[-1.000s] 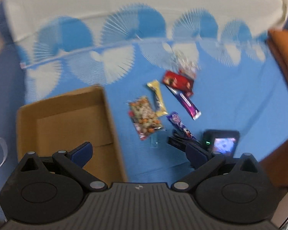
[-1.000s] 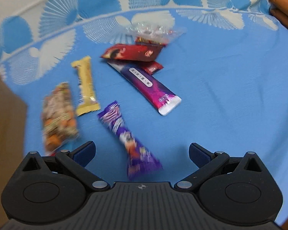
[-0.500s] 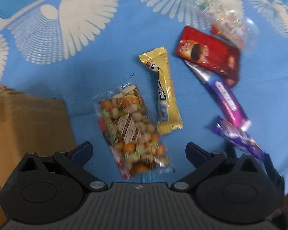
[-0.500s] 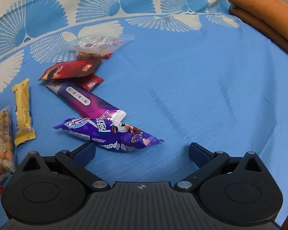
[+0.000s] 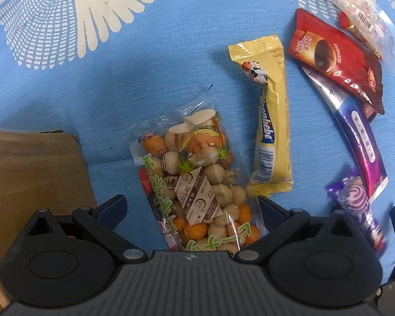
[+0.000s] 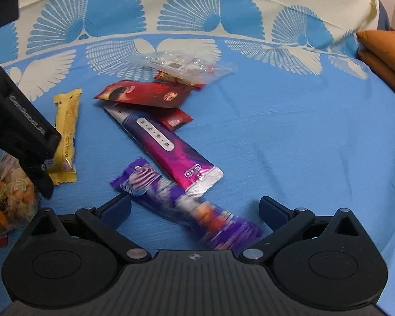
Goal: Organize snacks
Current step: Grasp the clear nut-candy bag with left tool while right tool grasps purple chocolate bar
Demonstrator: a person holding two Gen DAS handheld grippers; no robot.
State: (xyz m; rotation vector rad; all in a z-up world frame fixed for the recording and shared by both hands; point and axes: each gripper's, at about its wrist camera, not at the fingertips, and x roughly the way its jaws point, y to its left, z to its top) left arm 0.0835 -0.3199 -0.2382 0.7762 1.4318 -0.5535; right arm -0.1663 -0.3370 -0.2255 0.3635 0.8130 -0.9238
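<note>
My left gripper (image 5: 191, 206) is open, its jaws on either side of a clear bag of mixed nuts (image 5: 197, 179) lying on the blue cloth. A yellow bar (image 5: 270, 121) lies just right of the bag. My right gripper (image 6: 194, 208) is open around a purple candy wrapper (image 6: 187, 205), also in the left wrist view (image 5: 355, 202). Beyond lie a long purple-pink packet (image 6: 166, 147), a red packet (image 6: 144, 94) and a clear candy bag (image 6: 187, 65). The left gripper's body (image 6: 21, 129) shows at the right wrist view's left edge.
A brown cardboard box (image 5: 31, 173) stands left of the nut bag. An orange cushion (image 6: 384, 55) lies at the far right of the cloth. White cloth with blue fan patterns (image 6: 197, 18) covers the back.
My left gripper has moved forward and down from above the box until the nut bag sits between its jaws. My right gripper has closed in over the purple wrapper, which has shifted between frames.
</note>
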